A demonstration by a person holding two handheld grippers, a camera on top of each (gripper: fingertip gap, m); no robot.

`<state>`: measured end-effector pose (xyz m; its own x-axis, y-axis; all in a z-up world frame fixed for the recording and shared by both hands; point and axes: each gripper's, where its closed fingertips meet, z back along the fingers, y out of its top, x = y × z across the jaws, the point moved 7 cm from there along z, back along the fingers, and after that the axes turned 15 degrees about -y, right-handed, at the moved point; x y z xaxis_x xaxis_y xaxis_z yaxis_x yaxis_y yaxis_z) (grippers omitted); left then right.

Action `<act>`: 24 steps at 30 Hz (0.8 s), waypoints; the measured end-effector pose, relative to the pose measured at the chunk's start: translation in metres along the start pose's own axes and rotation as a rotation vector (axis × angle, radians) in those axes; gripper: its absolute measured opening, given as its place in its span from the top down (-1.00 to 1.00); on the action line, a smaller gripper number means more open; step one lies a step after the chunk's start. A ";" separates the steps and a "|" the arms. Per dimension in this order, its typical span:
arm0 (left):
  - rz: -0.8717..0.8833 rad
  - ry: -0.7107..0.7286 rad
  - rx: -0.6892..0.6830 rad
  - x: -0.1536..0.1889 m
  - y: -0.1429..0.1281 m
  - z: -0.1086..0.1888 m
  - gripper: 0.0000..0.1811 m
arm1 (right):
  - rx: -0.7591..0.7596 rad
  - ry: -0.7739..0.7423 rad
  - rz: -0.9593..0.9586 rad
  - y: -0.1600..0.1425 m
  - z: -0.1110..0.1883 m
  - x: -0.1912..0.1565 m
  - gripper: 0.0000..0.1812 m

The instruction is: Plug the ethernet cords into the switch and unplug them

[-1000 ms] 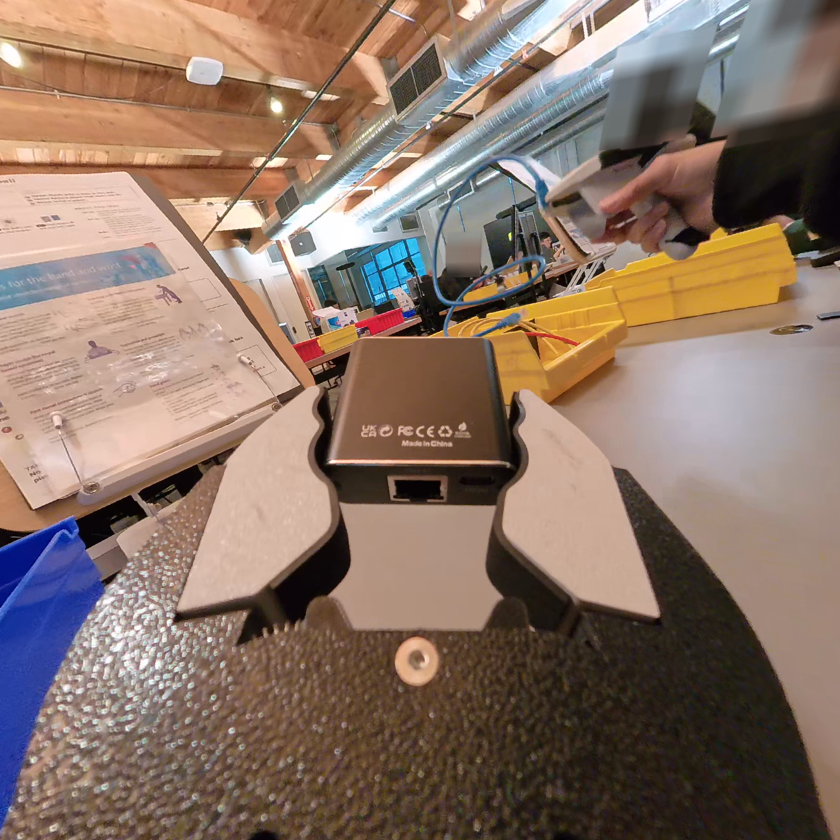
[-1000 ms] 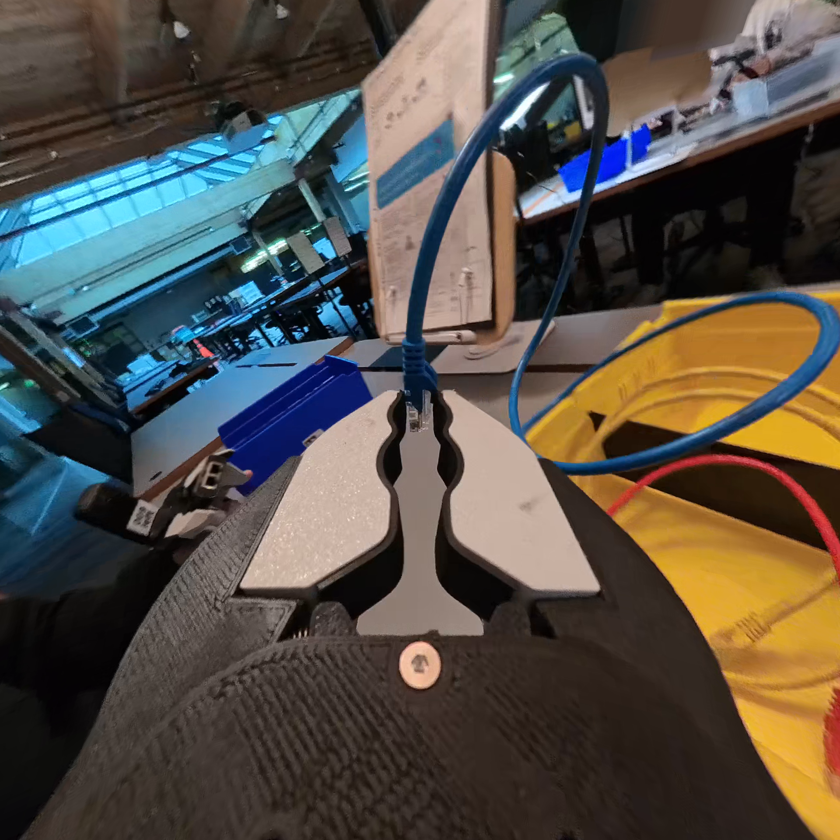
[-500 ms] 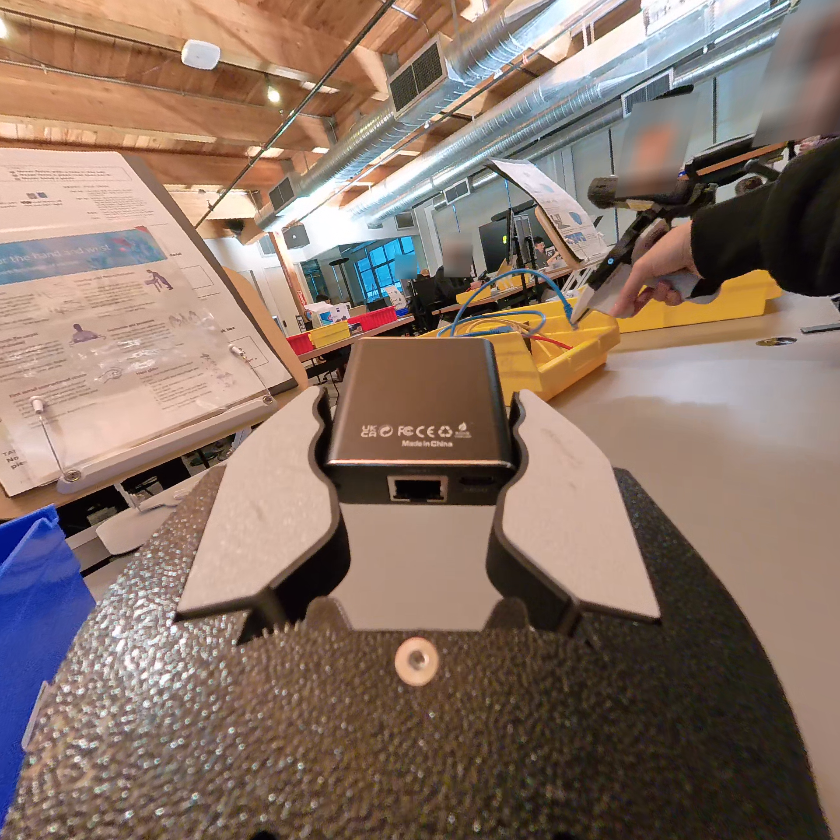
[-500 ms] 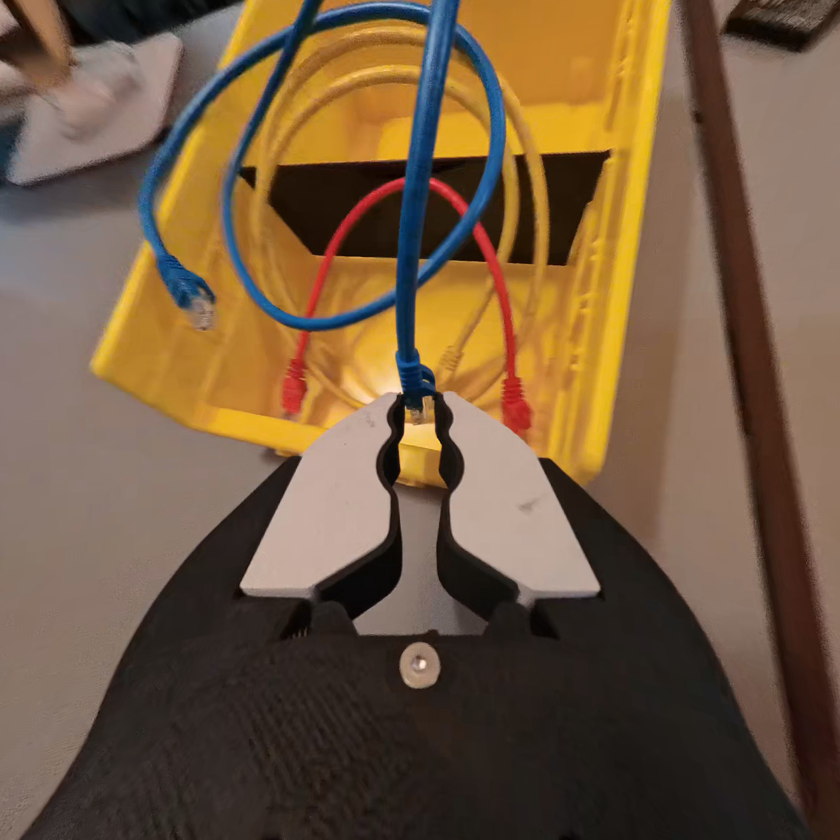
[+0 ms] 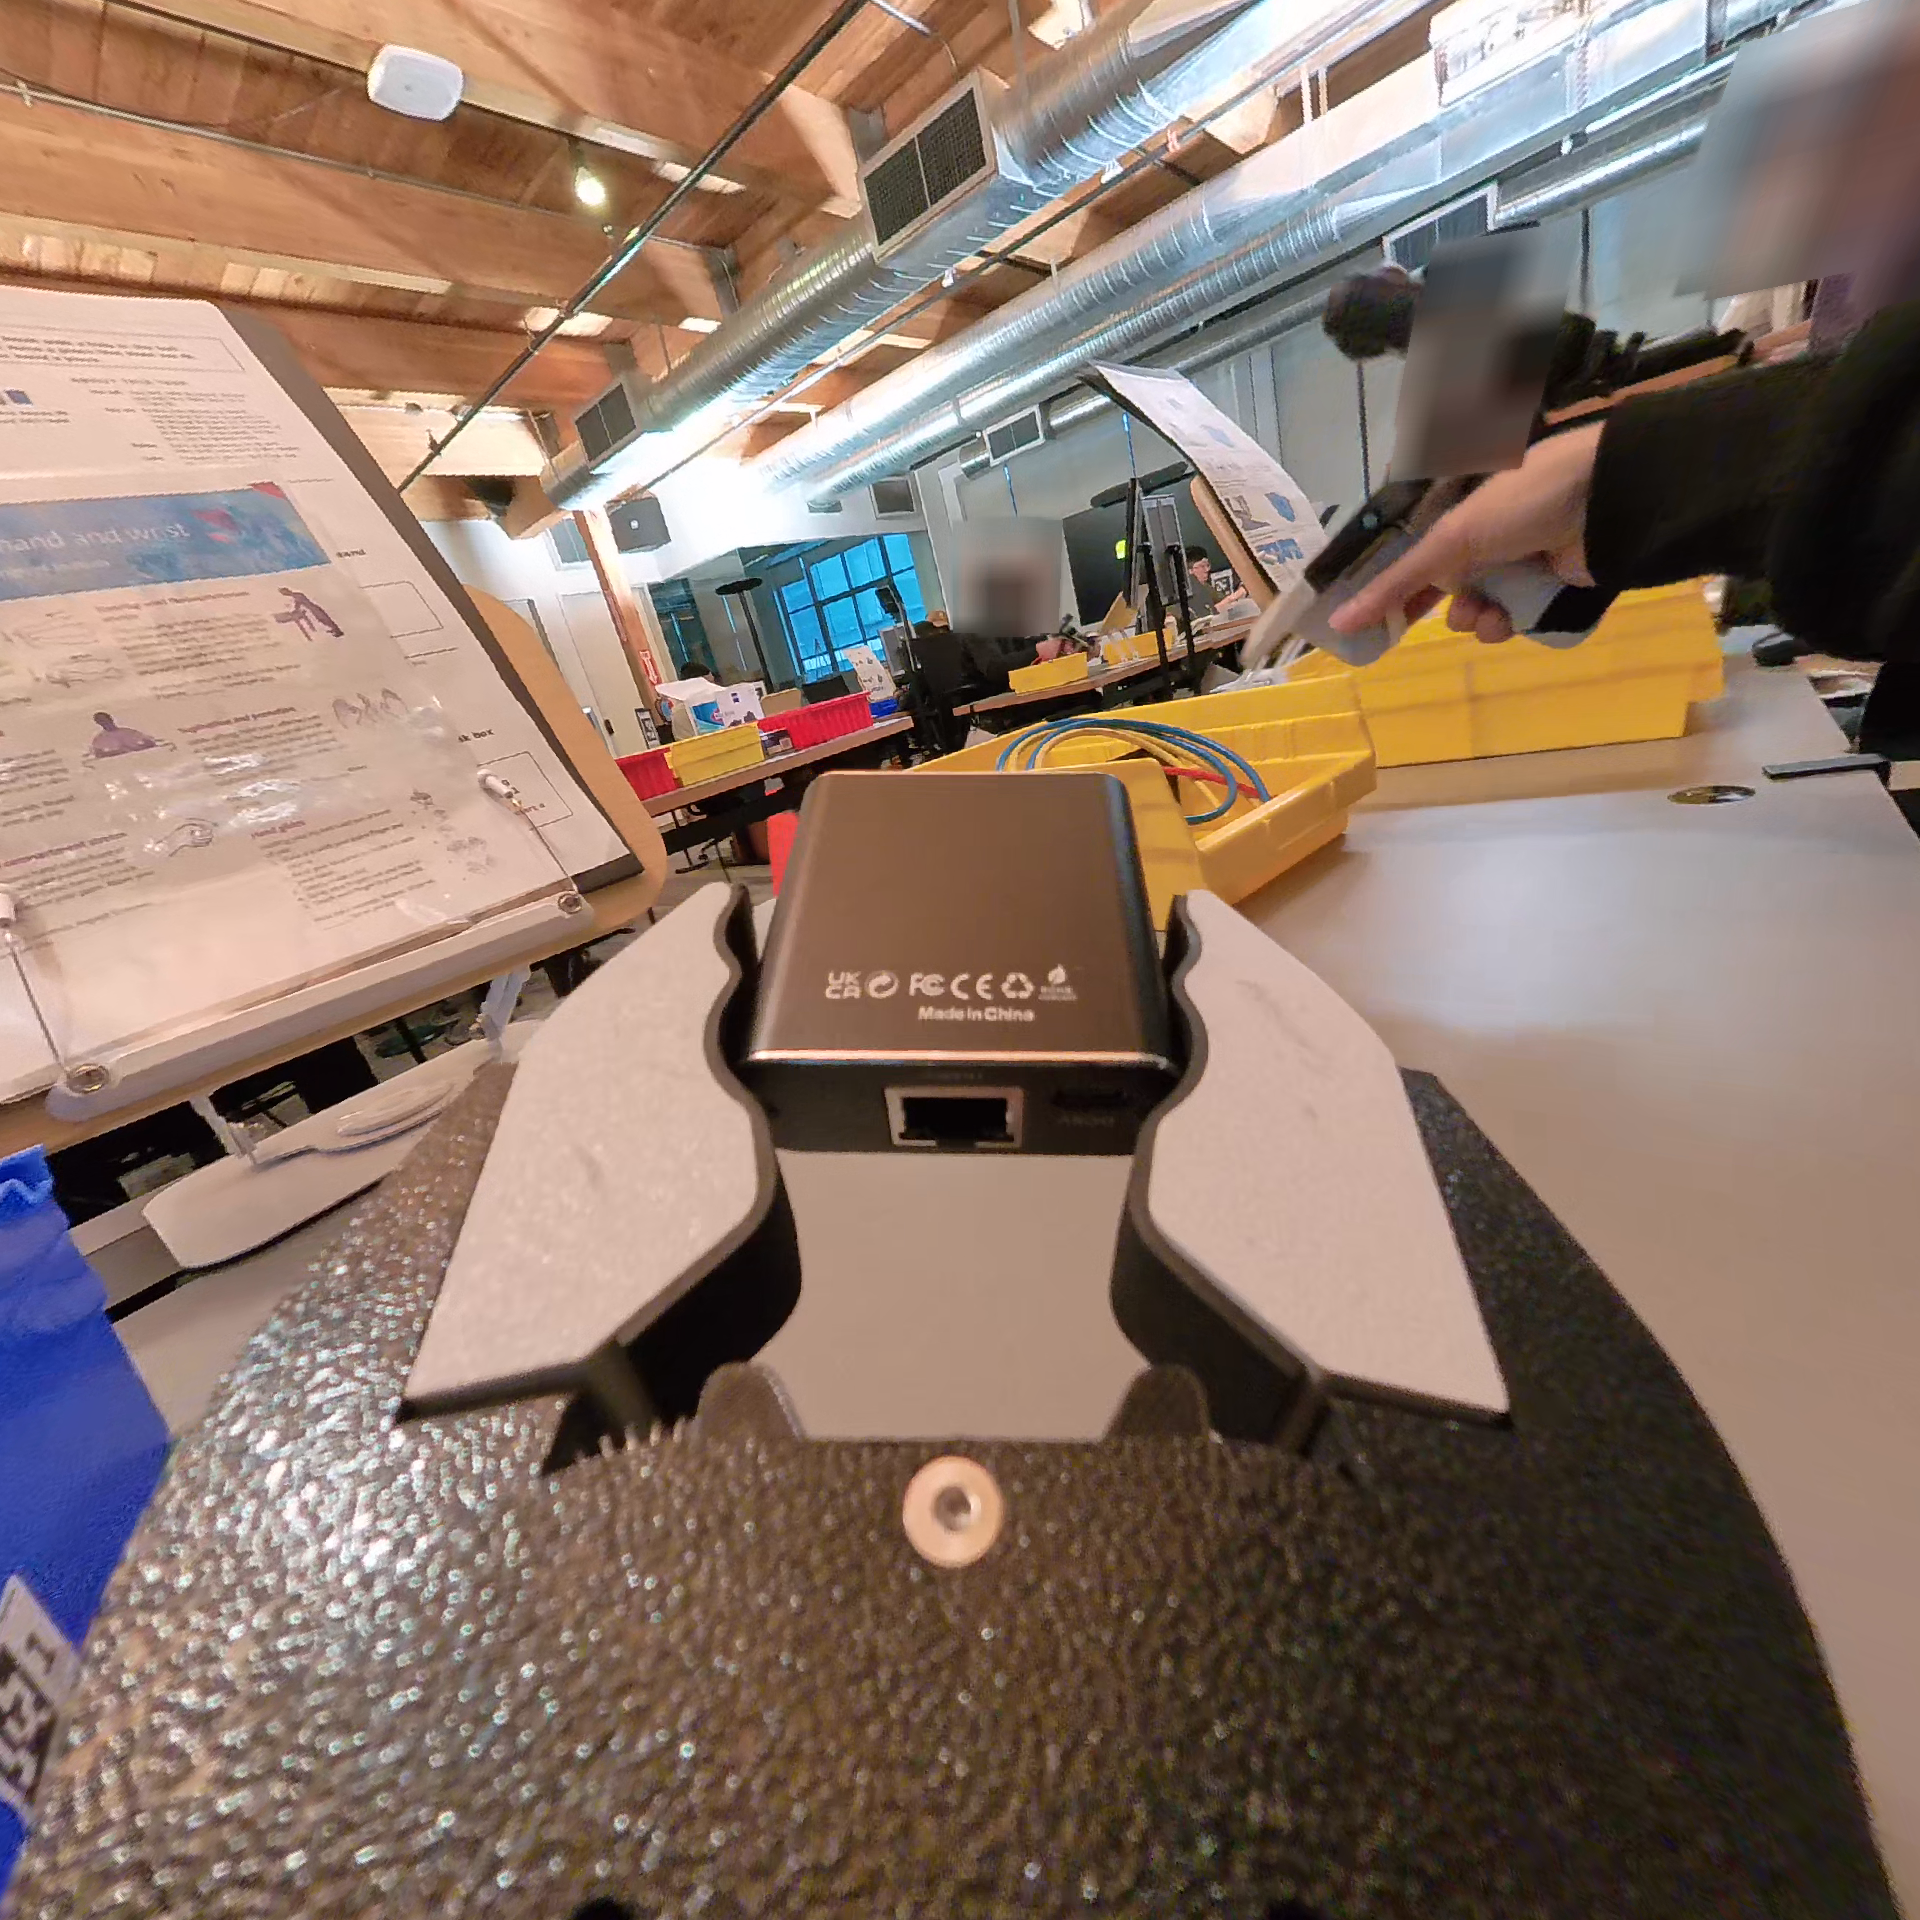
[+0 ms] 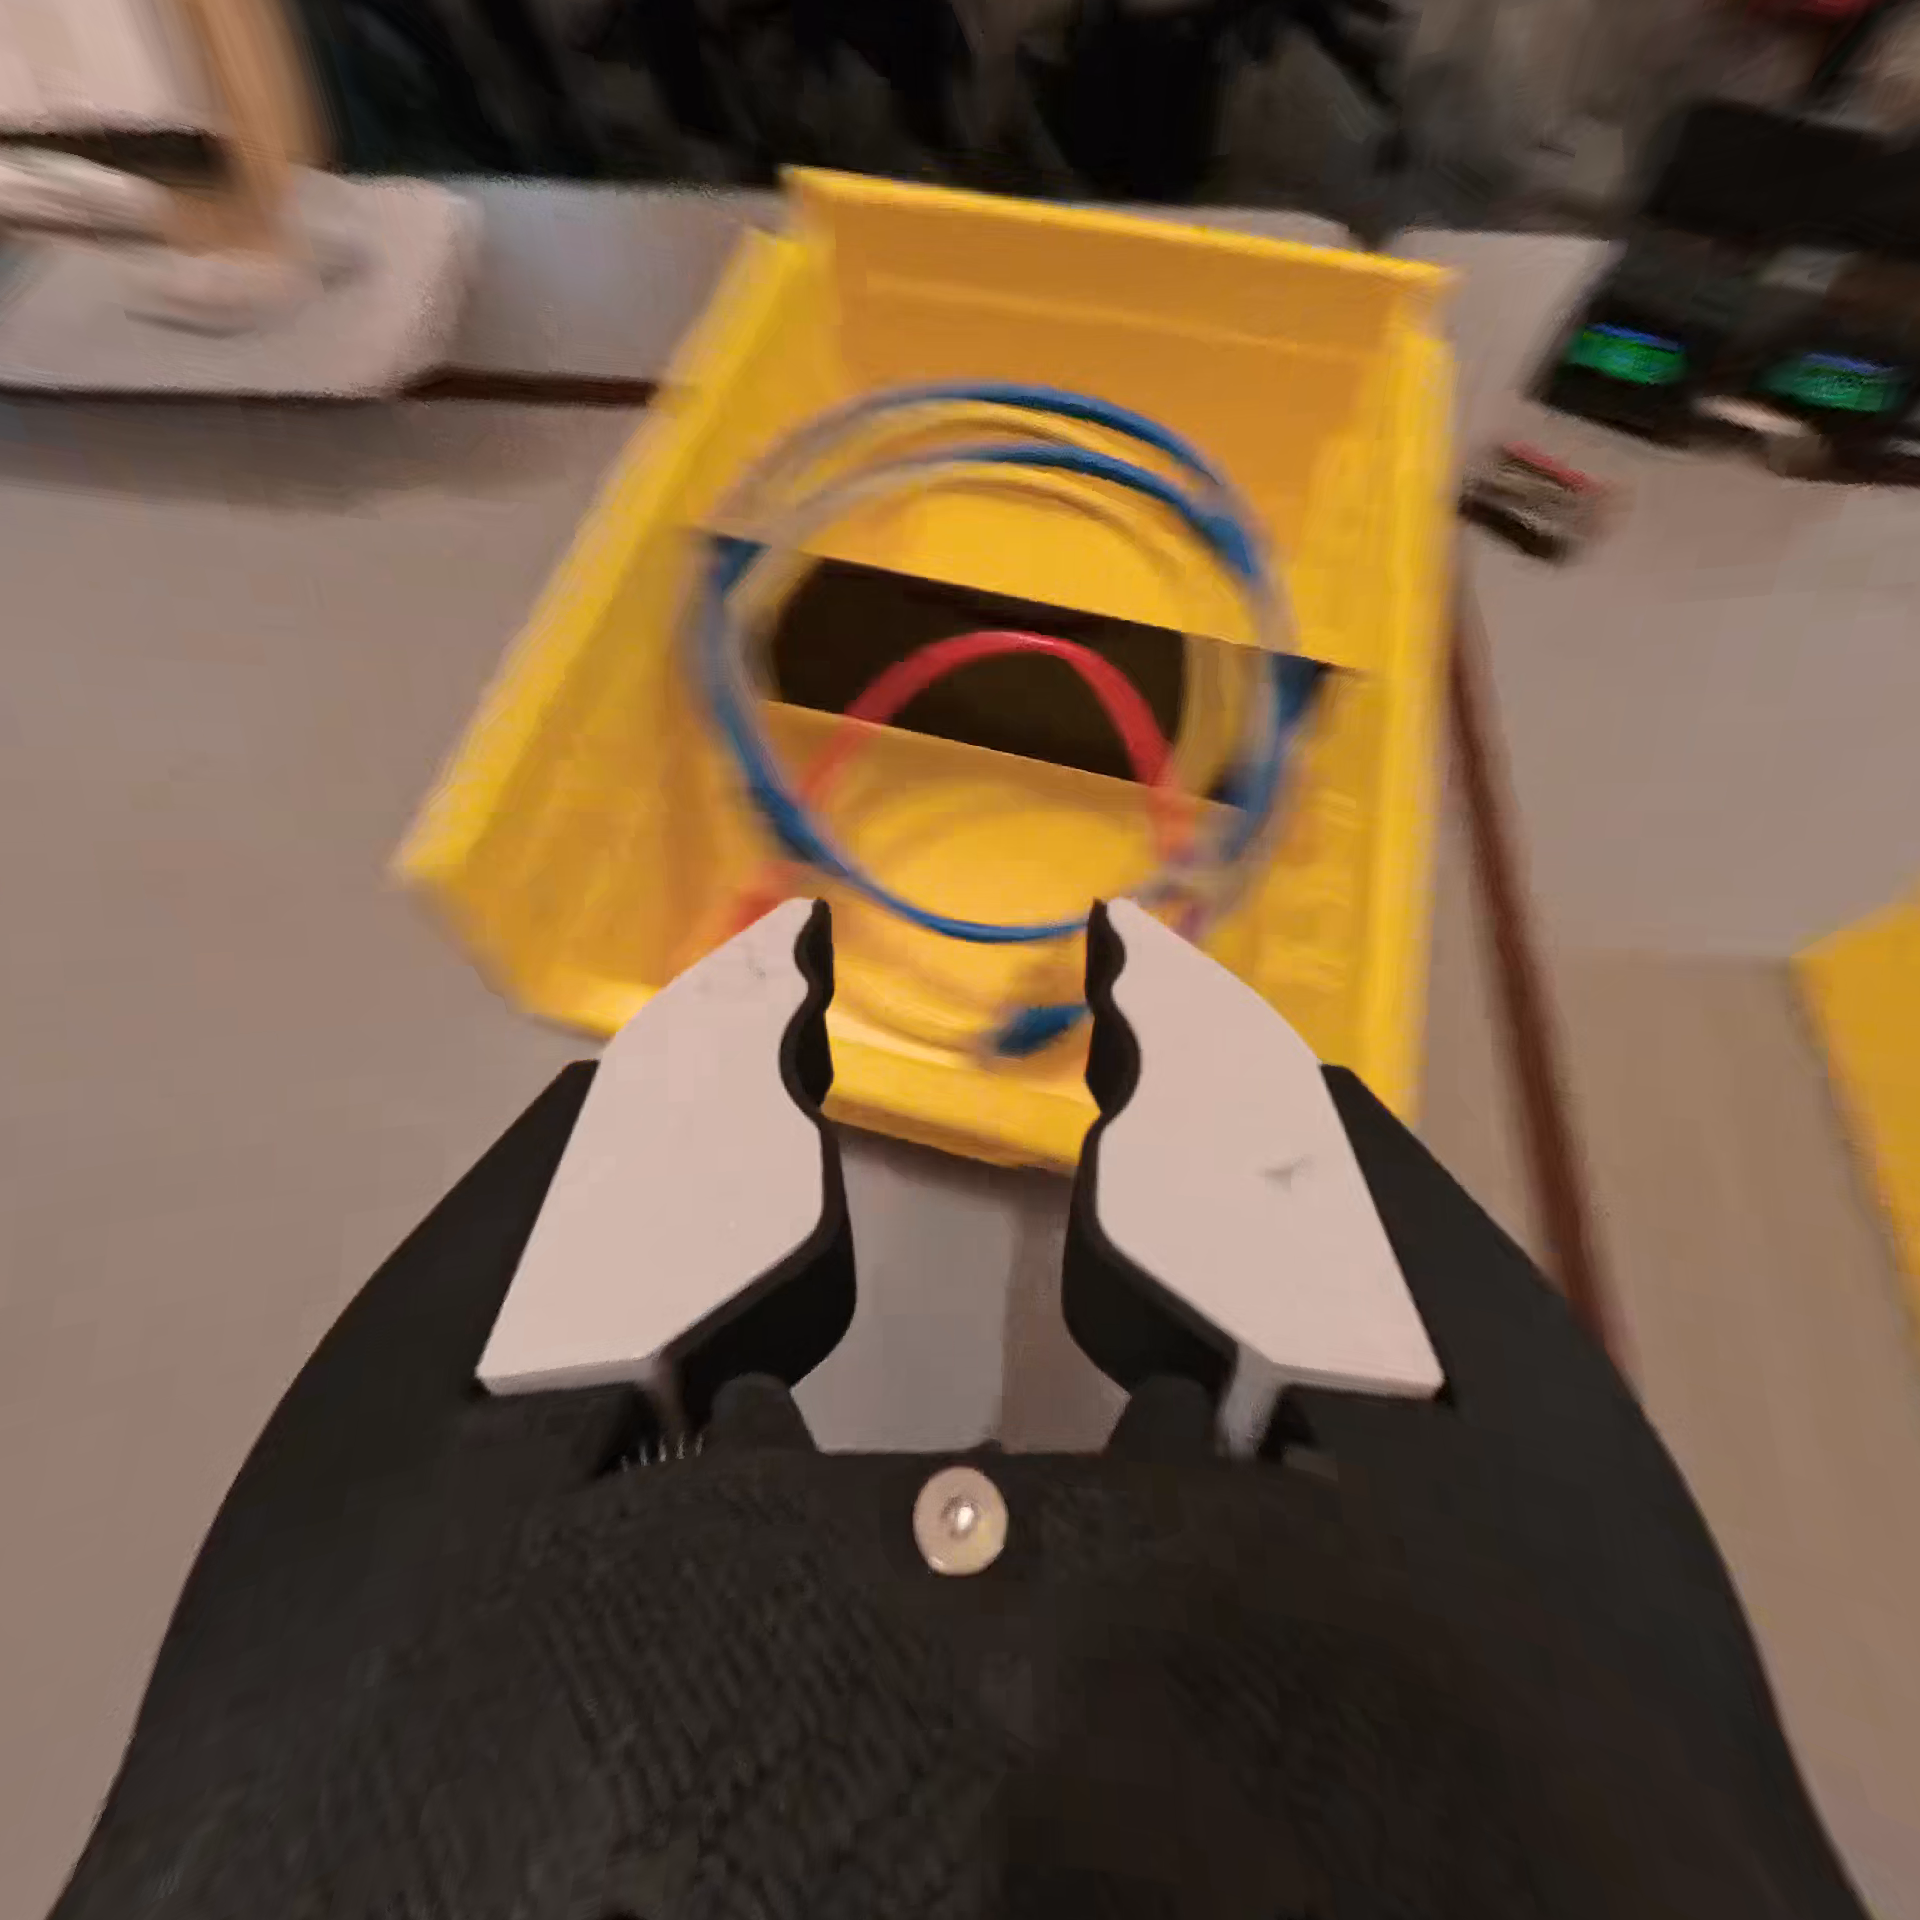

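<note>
Left hand-held gripper (image 5: 961,1023) is clamping the black switch (image 5: 956,925) at frame centre, w/ an empty port facing the camera. Right hand-held gripper (image 6: 958,971) is hanging over the yellow bin (image 6: 1340,416), jaws fairly wide, gripping nothing. Blue cord (image 6: 977,925), red cord (image 6: 997,655) & a yellow one are lying coiled in the bin, mid-frame, blurred. Step prob: between cords, none plugged in. Next move needs the right one closing on a connector, then aligning w/ the port.

One black switch (image 5: 956,914), one blue cord (image 6: 977,665), one red cord (image 6: 997,665), two tongs.
</note>
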<state>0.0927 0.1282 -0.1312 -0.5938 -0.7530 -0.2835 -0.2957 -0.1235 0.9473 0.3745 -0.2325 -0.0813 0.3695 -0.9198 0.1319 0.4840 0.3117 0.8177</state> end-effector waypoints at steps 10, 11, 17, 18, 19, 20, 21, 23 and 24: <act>-0.125 -0.243 0.024 0.034 0.007 -0.012 0.18 | -0.374 1.362 -0.080 -0.043 0.083 -0.261 0.11; -0.152 -0.250 0.012 0.037 0.006 -0.012 0.18 | -0.412 1.426 -0.060 -0.049 0.090 -0.278 0.10; -0.278 -0.253 -0.082 0.043 0.002 -0.015 0.18 | -0.476 1.465 0.160 -0.065 0.105 -0.330 0.52; -0.291 -0.245 -0.099 0.042 0.000 -0.015 0.18 | -0.476 1.471 0.179 -0.065 0.105 -0.333 0.62; -0.306 -0.234 -0.111 0.042 -0.001 -0.015 0.18 | -0.470 1.485 0.182 -0.064 0.105 -0.334 0.71; -0.320 -0.231 -0.123 0.042 -0.001 -0.015 0.18 | -0.456 1.490 0.211 -0.064 0.105 -0.334 0.71; -0.342 -0.220 -0.146 0.042 -0.002 -0.016 0.18 | -0.445 1.486 0.249 -0.064 0.104 -0.333 0.71; -0.357 -0.190 -0.179 0.043 -0.004 -0.017 0.18 | -0.430 1.457 0.319 -0.063 0.102 -0.333 0.71; -0.341 -0.180 -0.179 0.043 -0.004 -0.018 0.17 | -0.412 1.425 0.346 -0.060 0.100 -0.332 0.71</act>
<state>0.0815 0.0847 -0.1449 -0.6101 -0.5266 -0.5920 -0.3728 -0.4685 0.8010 0.1432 0.0304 -0.1177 0.8243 0.1245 -0.5523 0.3069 0.7214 0.6207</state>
